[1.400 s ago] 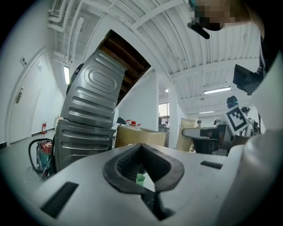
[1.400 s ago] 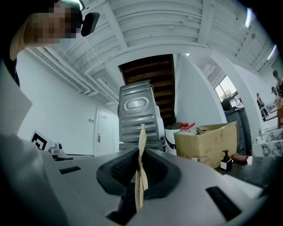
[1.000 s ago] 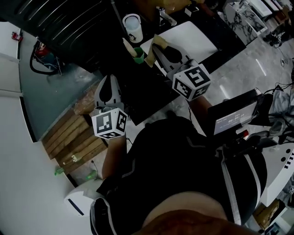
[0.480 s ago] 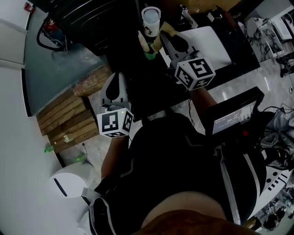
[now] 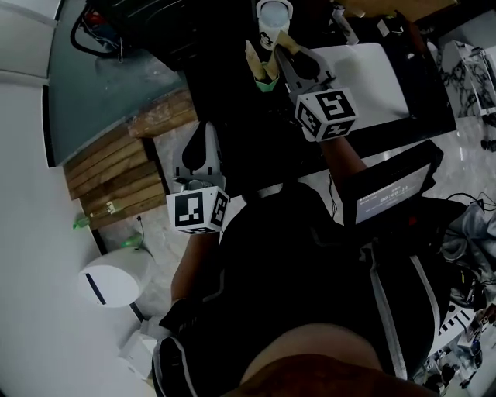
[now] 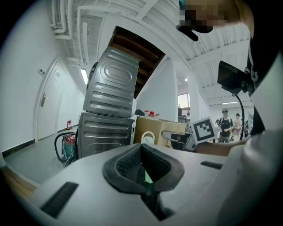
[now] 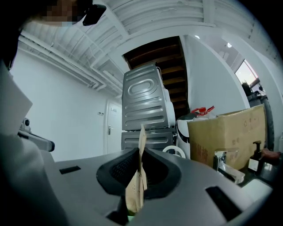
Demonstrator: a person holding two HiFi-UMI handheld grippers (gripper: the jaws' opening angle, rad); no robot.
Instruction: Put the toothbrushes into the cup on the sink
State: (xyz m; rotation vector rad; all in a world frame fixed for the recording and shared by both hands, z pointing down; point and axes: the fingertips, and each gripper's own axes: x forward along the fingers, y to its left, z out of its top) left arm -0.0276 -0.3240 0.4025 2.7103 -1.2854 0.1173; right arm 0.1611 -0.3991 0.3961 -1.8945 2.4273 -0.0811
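Note:
My right gripper [image 5: 284, 53] is shut on a toothbrush in a tan paper wrapper [image 7: 140, 176], which stands up between the pads. In the head view the wrapper's tan end [image 5: 253, 59] and a green end [image 5: 268, 82] stick out left of the jaws. The white cup [image 5: 273, 14] stands just beyond the right fingertips on the dark counter, next to the white sink [image 5: 372, 77]. It also shows as a white shape [image 6: 148, 137] in the left gripper view. My left gripper [image 5: 207, 133] hangs lower and to the left, shut with nothing between its pads [image 6: 128, 165].
A faucet [image 7: 226, 165] and a dark soap bottle [image 7: 254, 161] stand by the sink, with a cardboard box [image 7: 225, 137] behind. Stacked grey washing machines [image 6: 109, 110] rise at the back. Wooden pallets [image 5: 116, 178] and a white bin [image 5: 112, 275] lie left, and a monitor [image 5: 391, 190] sits right.
The right gripper with the wrapped toothbrush has come closer to the cup. The left gripper has stayed shut and kept its place relative to the body.

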